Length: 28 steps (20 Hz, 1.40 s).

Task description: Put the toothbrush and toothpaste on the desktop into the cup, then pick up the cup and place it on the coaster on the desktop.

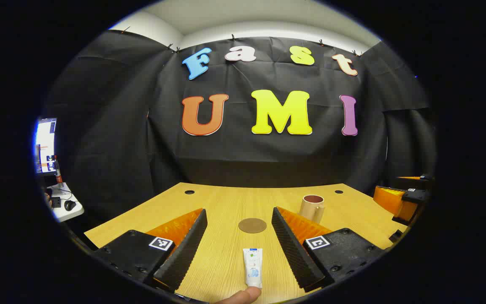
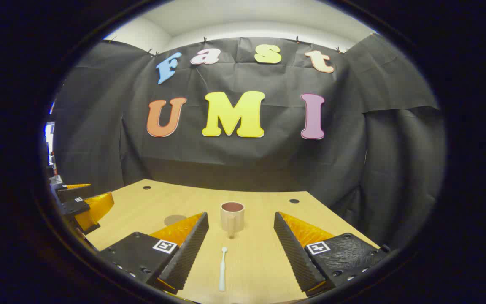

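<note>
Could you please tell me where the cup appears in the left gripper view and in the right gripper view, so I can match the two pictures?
Left gripper view: the cup stands right of centre, beyond the right finger, right of the coaster.
Right gripper view: the cup stands at centre between the open fingers, beyond the toothbrush.
Shared landmark: the coaster, to the cup's left in both.
</note>
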Each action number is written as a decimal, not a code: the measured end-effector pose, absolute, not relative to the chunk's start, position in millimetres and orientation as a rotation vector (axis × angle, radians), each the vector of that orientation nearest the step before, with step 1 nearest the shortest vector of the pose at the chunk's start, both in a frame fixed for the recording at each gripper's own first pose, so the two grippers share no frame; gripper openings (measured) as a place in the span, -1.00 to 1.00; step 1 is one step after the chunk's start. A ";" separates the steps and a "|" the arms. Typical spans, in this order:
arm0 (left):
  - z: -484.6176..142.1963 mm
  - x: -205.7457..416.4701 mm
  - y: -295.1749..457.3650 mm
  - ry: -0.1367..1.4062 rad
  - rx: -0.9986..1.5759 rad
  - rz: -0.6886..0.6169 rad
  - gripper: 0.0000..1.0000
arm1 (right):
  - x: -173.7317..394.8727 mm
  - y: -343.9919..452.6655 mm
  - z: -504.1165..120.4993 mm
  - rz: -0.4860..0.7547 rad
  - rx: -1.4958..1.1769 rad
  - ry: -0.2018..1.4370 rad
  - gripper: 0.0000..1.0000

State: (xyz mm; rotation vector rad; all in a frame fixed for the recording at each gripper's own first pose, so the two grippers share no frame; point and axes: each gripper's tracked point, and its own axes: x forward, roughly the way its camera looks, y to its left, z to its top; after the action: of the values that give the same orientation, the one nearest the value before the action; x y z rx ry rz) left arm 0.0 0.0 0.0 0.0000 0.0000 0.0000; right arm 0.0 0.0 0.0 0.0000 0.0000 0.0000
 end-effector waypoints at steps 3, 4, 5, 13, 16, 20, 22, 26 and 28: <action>0.4 0.5 -1.8 0.001 0.011 0.003 0.96 | 3.4 -3.7 -4.4 -0.007 0.005 0.009 0.84; 0.5 1.0 -1.7 0.000 0.012 0.005 0.96 | 4.7 -5.4 -5.1 -0.009 0.007 0.011 0.90; 2.3 0.6 -2.1 -0.002 0.011 0.004 0.96 | 5.9 -6.0 -7.1 -0.009 0.010 0.015 0.90; 5.1 0.2 -5.5 -0.012 0.023 -0.003 0.95 | 10.9 -10.3 -14.2 -0.013 0.016 0.027 0.84; 5.3 -1.4 -4.2 -0.017 0.025 0.001 0.95 | 11.8 -11.3 -16.1 -0.011 0.016 0.030 0.90; 5.6 0.9 1.7 -0.026 0.002 0.022 0.95 | 14.2 -11.4 -22.7 -0.013 0.006 0.033 0.90; 2.9 1.8 3.0 -0.021 0.008 0.025 0.95 | 18.7 -10.0 -31.9 -0.008 0.003 0.049 0.91; -5.1 2.4 -1.1 -0.010 0.011 0.009 0.95 | 37.2 -0.9 -67.9 0.004 0.002 0.132 0.90; -10.4 2.7 -0.3 -0.004 0.017 0.015 0.95 | 47.1 4.9 -92.9 0.020 -0.006 0.192 0.91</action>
State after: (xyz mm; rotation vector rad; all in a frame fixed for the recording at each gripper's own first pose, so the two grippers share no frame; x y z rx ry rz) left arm 2.7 -0.3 -10.4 0.0171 -0.0045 0.0151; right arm 47.1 4.9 -92.9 -0.0062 0.1918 0.0196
